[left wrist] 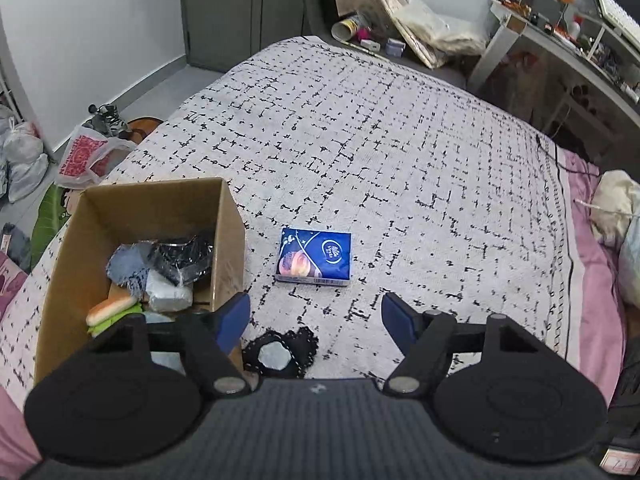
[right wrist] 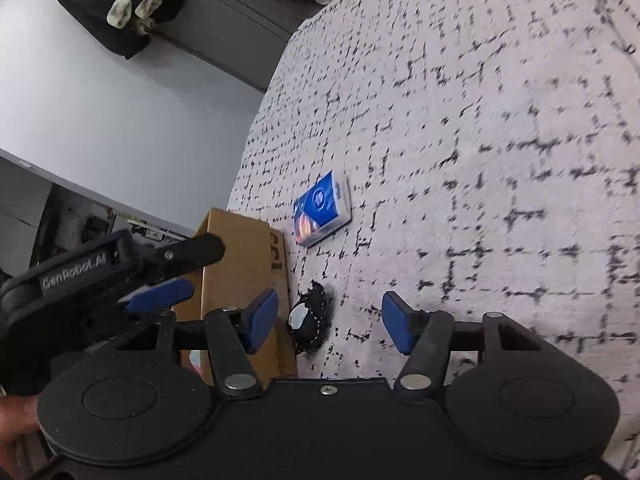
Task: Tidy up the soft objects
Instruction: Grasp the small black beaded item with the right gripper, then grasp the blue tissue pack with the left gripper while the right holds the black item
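Note:
A blue tissue pack (left wrist: 314, 257) lies flat on the patterned bedspread (left wrist: 380, 140), right of an open cardboard box (left wrist: 226, 216). The box holds several soft items: denim scraps (left wrist: 124, 266), a black piece (left wrist: 182, 258), a grey pouch (left wrist: 168, 296) and a burger-shaped toy (left wrist: 110, 308). A black heart-shaped pad with a pale centre (left wrist: 280, 350) lies just below my left gripper (left wrist: 315, 316), which is open and empty. My right gripper (right wrist: 329, 322) is open and empty above the same pad (right wrist: 310, 320). The pack (right wrist: 322, 210), the box (right wrist: 244, 264) and the left gripper (right wrist: 160, 280) also show in the right wrist view.
Plastic bags (left wrist: 90, 156) and clutter lie on the floor left of the bed. A desk with shelves (left wrist: 560, 28) stands at the back right. A pink sheet edge (left wrist: 592, 264) and a white pillow (left wrist: 616, 204) lie at the right. A black bag (right wrist: 112, 4) hangs on the wall.

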